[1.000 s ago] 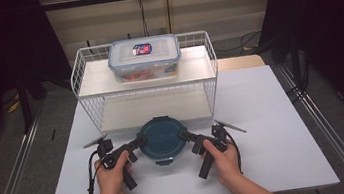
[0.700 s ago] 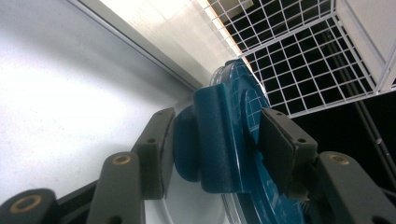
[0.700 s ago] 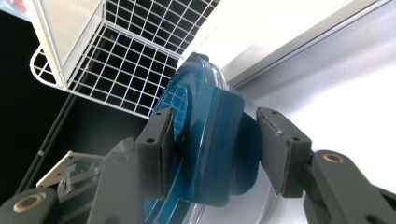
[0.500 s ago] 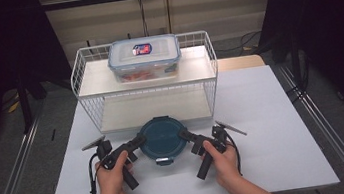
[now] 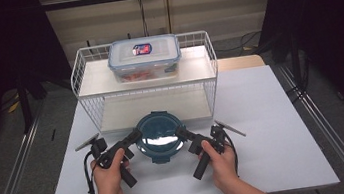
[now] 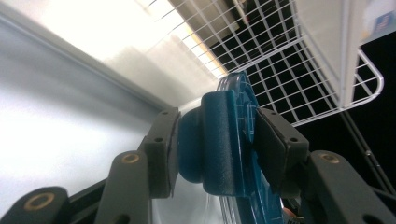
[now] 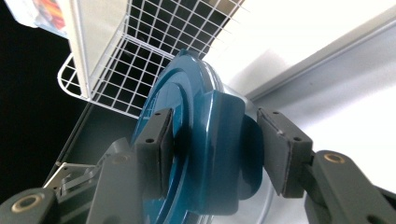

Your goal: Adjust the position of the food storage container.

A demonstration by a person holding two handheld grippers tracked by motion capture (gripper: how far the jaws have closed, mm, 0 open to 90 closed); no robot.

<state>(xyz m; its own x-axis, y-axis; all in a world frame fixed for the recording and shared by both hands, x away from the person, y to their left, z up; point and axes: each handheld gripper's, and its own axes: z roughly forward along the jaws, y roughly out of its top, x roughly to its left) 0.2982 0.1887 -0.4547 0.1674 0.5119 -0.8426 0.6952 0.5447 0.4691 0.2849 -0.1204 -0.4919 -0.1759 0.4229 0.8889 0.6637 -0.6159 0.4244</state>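
One grey table (image 5: pixel 275 129) | dark room | left jaws closing on container (image 5: pixel 160 136) | right jaws astride, loose

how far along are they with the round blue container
Done: both grippers have reached the round container at the front of the wire rack. In hand: the left gripper has just been closing on a lid flap; the right gripper straddles the opposite flap, one pad clear. Left: whatever follows, lifting or unlatching; the container sits on the table.

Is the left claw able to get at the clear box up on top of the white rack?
Probably yes, but not right away. The left claw is busy at the round blue container on the table. The clear box sits on the open top shelf of the rack, with nothing covering it.
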